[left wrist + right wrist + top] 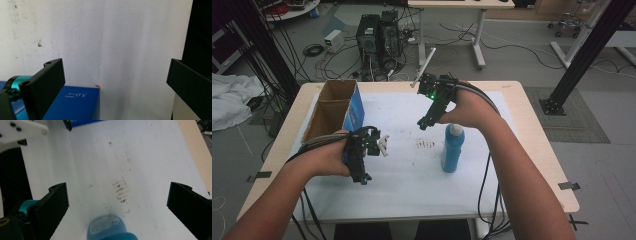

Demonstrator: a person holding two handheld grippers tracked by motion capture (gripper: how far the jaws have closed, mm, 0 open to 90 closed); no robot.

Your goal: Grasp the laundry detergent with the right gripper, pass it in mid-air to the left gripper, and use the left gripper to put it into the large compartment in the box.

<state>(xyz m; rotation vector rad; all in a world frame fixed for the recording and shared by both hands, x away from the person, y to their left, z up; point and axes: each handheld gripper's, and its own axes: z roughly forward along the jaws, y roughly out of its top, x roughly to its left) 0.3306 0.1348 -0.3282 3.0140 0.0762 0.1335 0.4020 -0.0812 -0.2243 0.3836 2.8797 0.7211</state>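
The blue bottle (453, 148) stands upright on the worktop (412, 175), right of centre, its long axis vertical. The right gripper (424, 122) hangs just above its cap, jaws released and straddling it. The left gripper (364, 178), also released, sits farther left.

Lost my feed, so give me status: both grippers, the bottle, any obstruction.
Left gripper open, empty, beside the blue box. Right gripper open, above the blue bottle, not gripping. Bottle upright on the white sheet. Nothing between fingers and bottle.
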